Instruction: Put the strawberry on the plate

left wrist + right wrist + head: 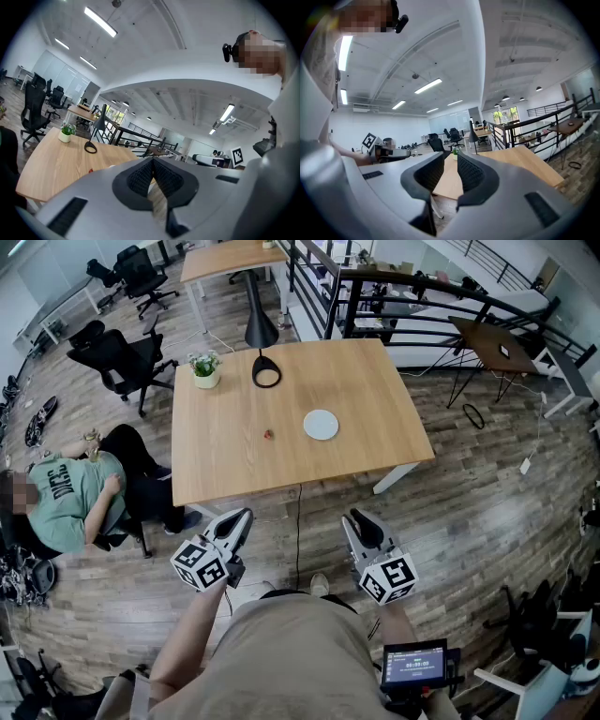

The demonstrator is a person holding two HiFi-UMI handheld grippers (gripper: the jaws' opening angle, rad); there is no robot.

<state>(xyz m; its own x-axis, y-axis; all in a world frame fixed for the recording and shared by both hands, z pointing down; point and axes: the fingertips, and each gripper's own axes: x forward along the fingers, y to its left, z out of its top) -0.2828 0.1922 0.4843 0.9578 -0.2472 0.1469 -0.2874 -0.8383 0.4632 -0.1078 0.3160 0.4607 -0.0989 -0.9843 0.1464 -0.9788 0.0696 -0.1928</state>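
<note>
A small red strawberry (268, 435) lies near the middle of the wooden table (375, 390). A round white plate (321, 424) sits a short way to its right. Both grippers hang in front of the table's near edge, well short of either object. My left gripper (242, 518) is shut, its jaws meeting with nothing between them (152, 161). Just over its body, the left gripper view shows the strawberry (90, 170) as a red speck. My right gripper (353, 519) is also shut and empty (450, 157), pointing at the table (520, 161).
A black desk lamp (264, 367) and a small potted plant (204, 369) stand at the table's far side. A person in a green shirt (70, 498) sits on the floor to the left. Office chairs (122, 357) and a black railing (412, 296) stand beyond.
</note>
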